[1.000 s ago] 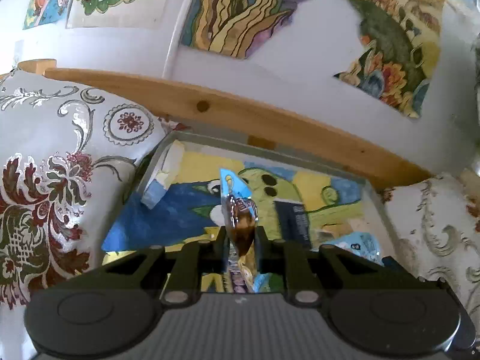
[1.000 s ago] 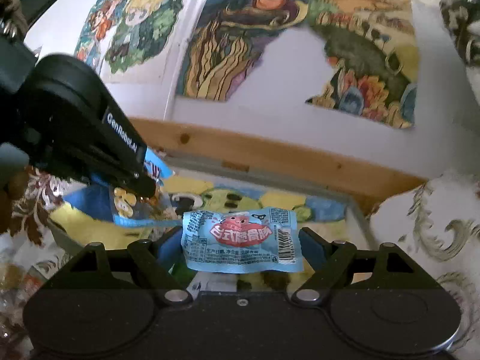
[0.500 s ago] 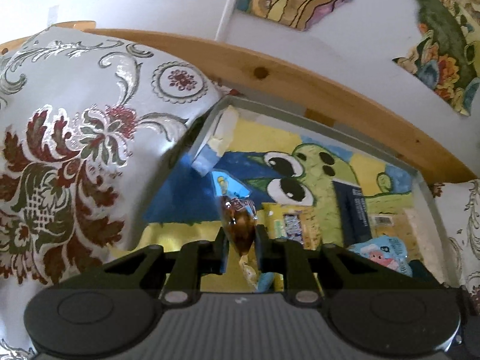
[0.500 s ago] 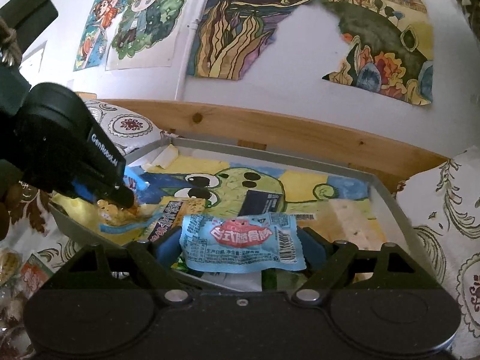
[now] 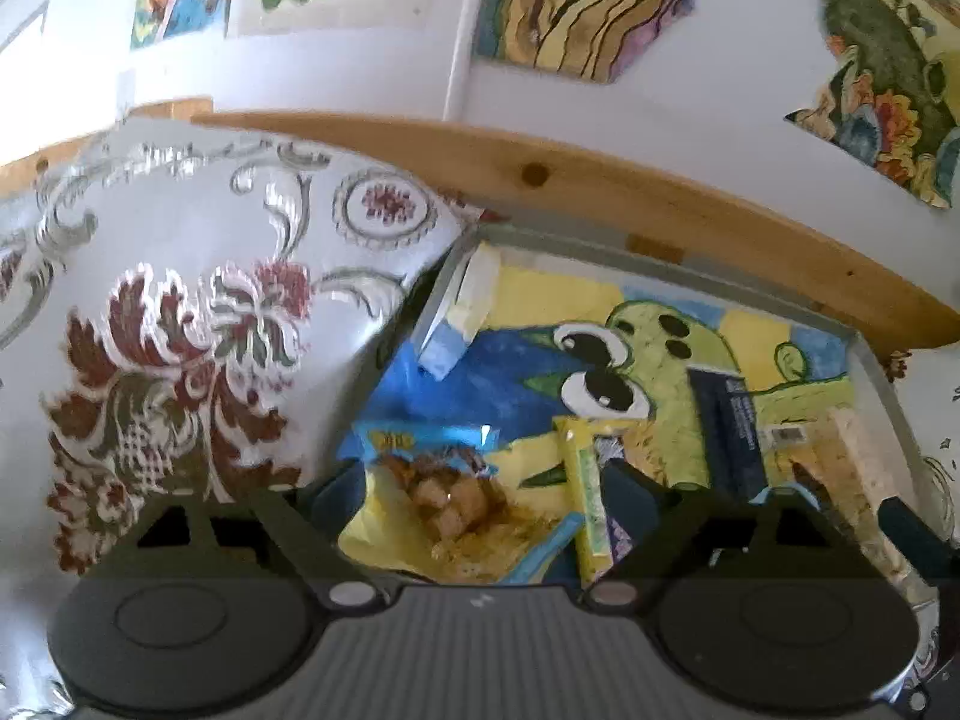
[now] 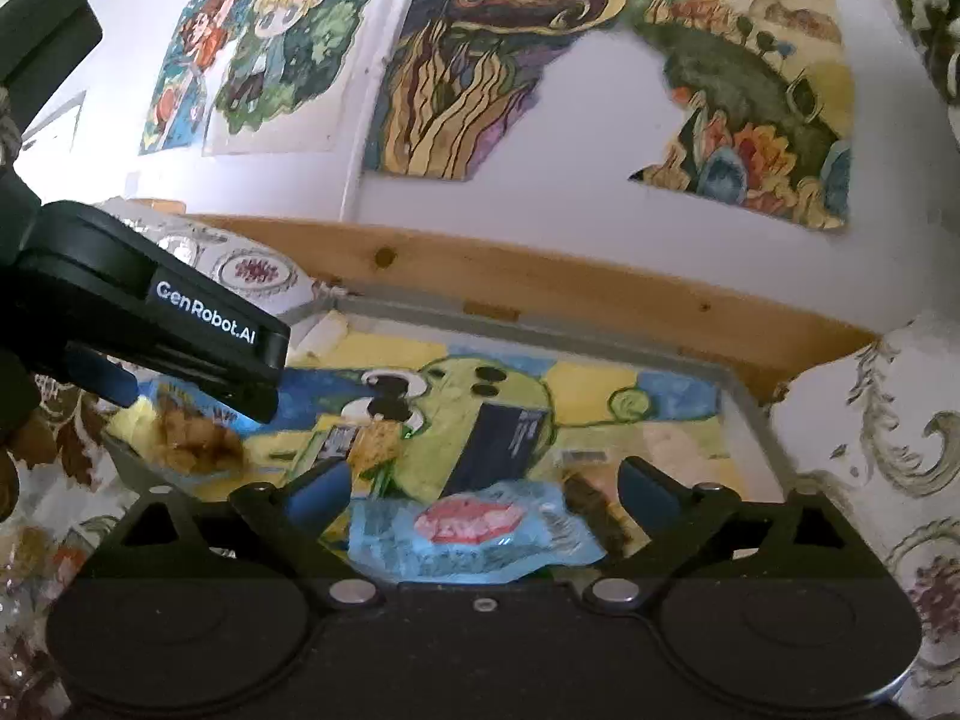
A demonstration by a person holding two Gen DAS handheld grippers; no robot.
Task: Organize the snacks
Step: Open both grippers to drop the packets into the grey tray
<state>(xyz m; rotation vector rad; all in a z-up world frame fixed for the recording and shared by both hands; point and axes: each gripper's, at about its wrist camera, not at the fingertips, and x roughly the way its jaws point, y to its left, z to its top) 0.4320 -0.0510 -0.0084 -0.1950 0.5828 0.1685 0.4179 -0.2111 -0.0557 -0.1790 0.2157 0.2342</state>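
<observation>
"GenRobot.AI" stands in white letters on the side of the left gripper [image 6: 198,384], seen at nine o'clock in the right wrist view. Its fingers are spread wide, released, with a clear packet of brown snack pieces [image 5: 447,495] lying between them on the tray floor. The right gripper [image 6: 483,489] is spread too, holding nothing; a light blue packet [image 6: 474,534] with a red label lies between its fingers inside the tray [image 6: 516,327], its writing too blurred to read. A dark packet [image 6: 501,450] near the middle carries small white print, unreadable. A yellow-green stick pack [image 5: 585,480] lies at five o'clock from the painted eyes. The tray floor shows a green cartoon creature on blue and yellow. Patterned cushions [image 5: 198,330] flank the tray; behind runs a wooden rail [image 5: 630,198] and a white wall with colourful drawings [image 6: 474,60].
</observation>
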